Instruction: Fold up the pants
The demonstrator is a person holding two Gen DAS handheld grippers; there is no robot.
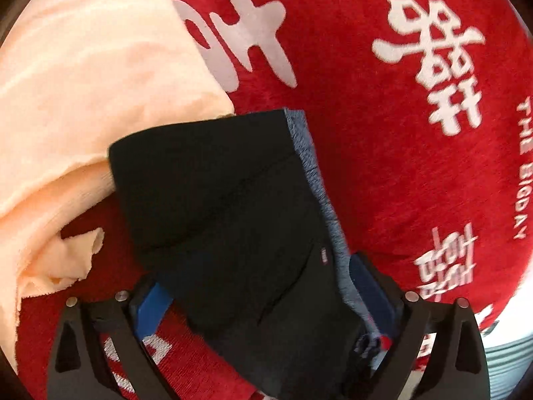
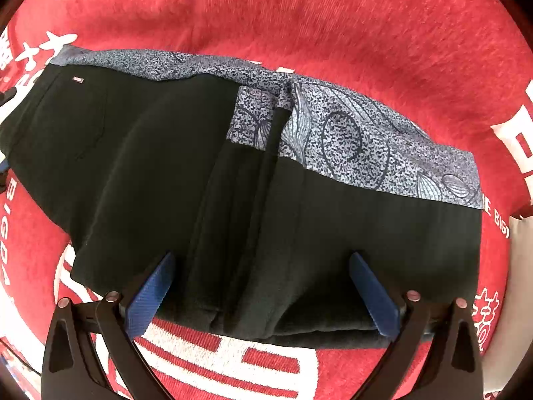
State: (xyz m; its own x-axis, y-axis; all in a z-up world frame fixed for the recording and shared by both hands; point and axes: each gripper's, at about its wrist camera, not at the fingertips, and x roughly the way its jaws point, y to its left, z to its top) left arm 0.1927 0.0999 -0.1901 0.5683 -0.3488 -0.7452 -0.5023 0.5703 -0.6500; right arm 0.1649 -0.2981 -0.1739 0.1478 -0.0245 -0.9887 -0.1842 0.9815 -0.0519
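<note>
The black pants (image 2: 150, 173) lie folded on a red blanket (image 2: 333, 33), their blue-grey patterned lining (image 2: 349, 136) showing along the far edge. My right gripper (image 2: 263, 296) is open, its blue pads (image 2: 150, 296) standing apart over the near folded edge of the pants. In the left wrist view the pants (image 1: 216, 200) run away from me between the open fingers of my left gripper (image 1: 263, 303). The fabric lies over the gap between the pads (image 1: 150, 310), which are spread wide on either side of it.
The red blanket with white characters (image 1: 433, 66) covers the whole surface. A peach-coloured cloth (image 1: 83, 83) lies bunched at the left, touching the far end of the pants. A pale object (image 2: 519, 266) shows at the right edge.
</note>
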